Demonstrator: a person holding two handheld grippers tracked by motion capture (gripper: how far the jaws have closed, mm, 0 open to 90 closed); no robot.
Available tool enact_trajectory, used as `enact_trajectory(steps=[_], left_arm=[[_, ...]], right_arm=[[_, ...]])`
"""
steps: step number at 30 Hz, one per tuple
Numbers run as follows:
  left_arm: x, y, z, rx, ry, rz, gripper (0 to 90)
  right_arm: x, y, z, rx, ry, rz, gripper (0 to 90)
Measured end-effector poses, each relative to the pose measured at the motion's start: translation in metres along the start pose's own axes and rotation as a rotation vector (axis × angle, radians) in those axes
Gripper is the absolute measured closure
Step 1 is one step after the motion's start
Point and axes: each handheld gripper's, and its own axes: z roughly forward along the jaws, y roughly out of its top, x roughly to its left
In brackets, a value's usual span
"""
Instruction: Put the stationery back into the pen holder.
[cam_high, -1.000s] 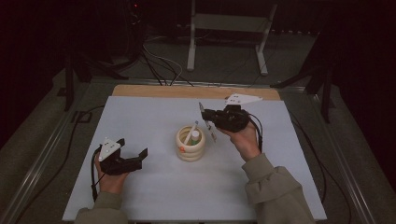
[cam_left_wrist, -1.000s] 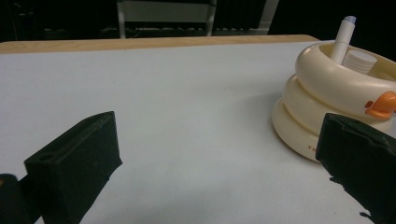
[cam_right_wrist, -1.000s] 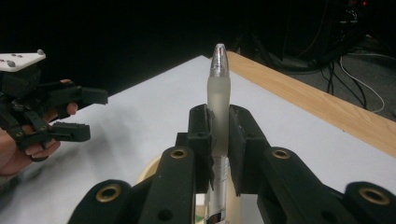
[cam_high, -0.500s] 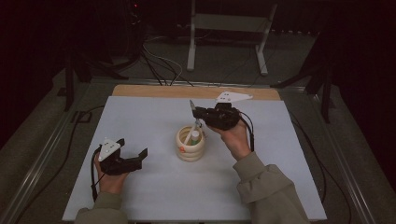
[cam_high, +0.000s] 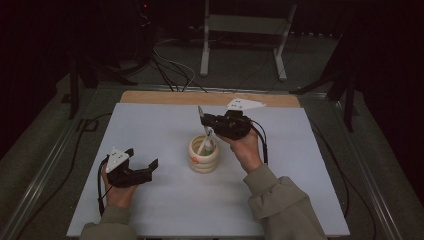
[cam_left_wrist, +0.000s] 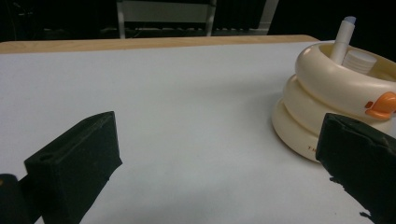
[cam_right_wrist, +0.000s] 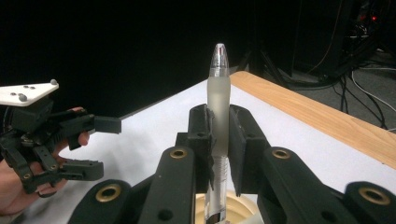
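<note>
My right gripper (cam_right_wrist: 219, 127) is shut on a frosted clear pen (cam_right_wrist: 218, 107), which stands upright between the pads with its silver tip up. In the high view the right gripper (cam_high: 205, 124) holds that pen (cam_high: 201, 114) just above the far rim of a cream ringed holder (cam_high: 204, 159). A white pen (cam_left_wrist: 343, 37) leans inside the holder (cam_left_wrist: 327, 98), which has an orange mark on its side. My left gripper (cam_high: 144, 157) rests open on the white table to the left of the holder, with nothing between its jaws (cam_left_wrist: 224, 154).
The white tabletop (cam_high: 150, 125) has a wooden strip (cam_high: 165, 97) along its far edge. Beyond it stand a metal stand (cam_high: 245, 35) and cables on the dark floor. The left gripper (cam_right_wrist: 105, 147) also appears at the left of the right gripper view.
My right gripper has carried the pen leftward, from beside the holder to over its far rim. The left gripper has stayed put.
</note>
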Motion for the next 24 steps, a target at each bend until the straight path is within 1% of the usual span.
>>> enact_trajectory(steps=[5, 21, 24], left_arm=[[0.0, 0.0, 0.0, 0.0, 0.0, 0.0, 0.4], [0.001, 0.0, 0.0, -0.002, -0.002, 0.0, 0.4], [0.0, 0.0, 0.0, -0.003, -0.003, 0.001, 0.4]], right_arm=[[0.003, -0.002, 0.004, -0.001, -0.006, -0.013, 80.8], [0.008, -0.009, 0.019, -0.003, -0.006, -0.008, 80.7], [0.009, -0.01, 0.02, -0.018, 0.0, -0.008, 80.6]])
